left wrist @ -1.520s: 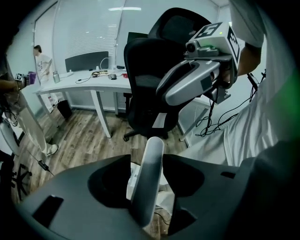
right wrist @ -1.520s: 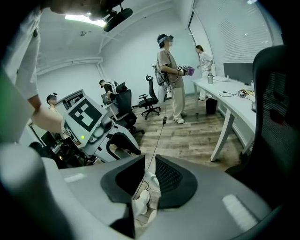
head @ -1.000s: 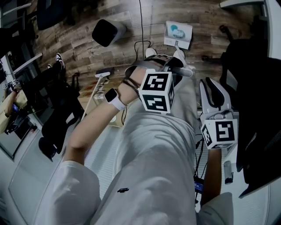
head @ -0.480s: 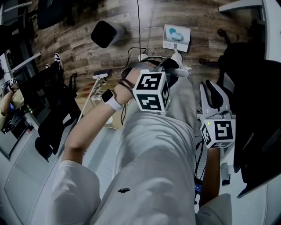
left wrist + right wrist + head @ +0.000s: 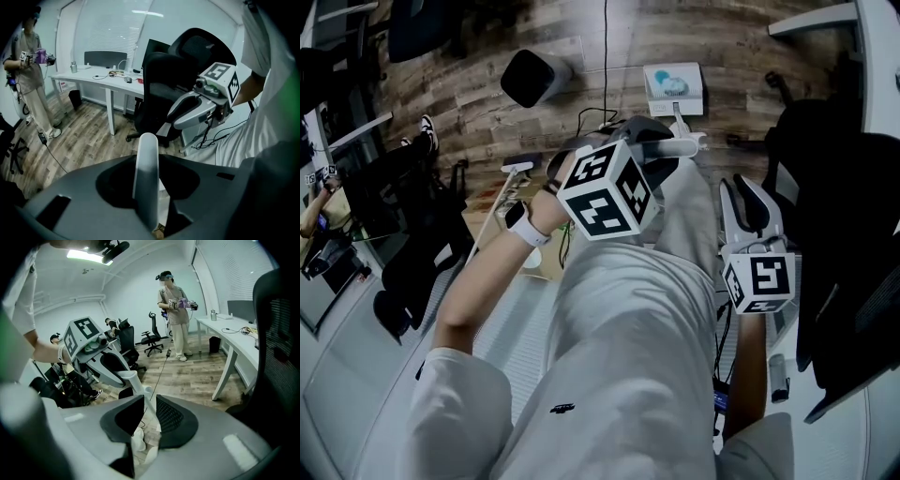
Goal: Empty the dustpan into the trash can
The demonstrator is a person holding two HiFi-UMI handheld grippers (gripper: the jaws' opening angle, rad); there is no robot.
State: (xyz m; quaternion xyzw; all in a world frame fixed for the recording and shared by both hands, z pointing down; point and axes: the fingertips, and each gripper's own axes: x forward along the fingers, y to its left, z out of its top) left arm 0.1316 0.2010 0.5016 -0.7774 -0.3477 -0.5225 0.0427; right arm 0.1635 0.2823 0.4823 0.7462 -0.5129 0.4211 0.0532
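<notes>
A white dustpan [image 5: 675, 86] with pale blue bits in it hangs low over the wooden floor, far from me. Its white handle [image 5: 678, 145] runs back into my left gripper [image 5: 661, 152], which is shut on it. In the left gripper view the handle [image 5: 146, 159] stands upright between the jaws of that gripper [image 5: 149, 187]. The trash can [image 5: 534, 73], pale with a dark mouth, stands on the floor to the dustpan's left. My right gripper [image 5: 746, 192] hovers at the right, apart from the handle. Its jaws [image 5: 149, 401] are opening with nothing between them.
A black office chair [image 5: 839, 234] stands close on the right. A cable [image 5: 605, 47] runs across the floor past the dustpan. A white stick with a flat head [image 5: 516, 169] lies at the left, beside dark chairs. Another person [image 5: 177, 310] stands by a white desk [image 5: 234, 333].
My left gripper has risen and rolled, so its marker cube now sits tilted. The dustpan has shifted slightly with it. The right gripper has kept its place.
</notes>
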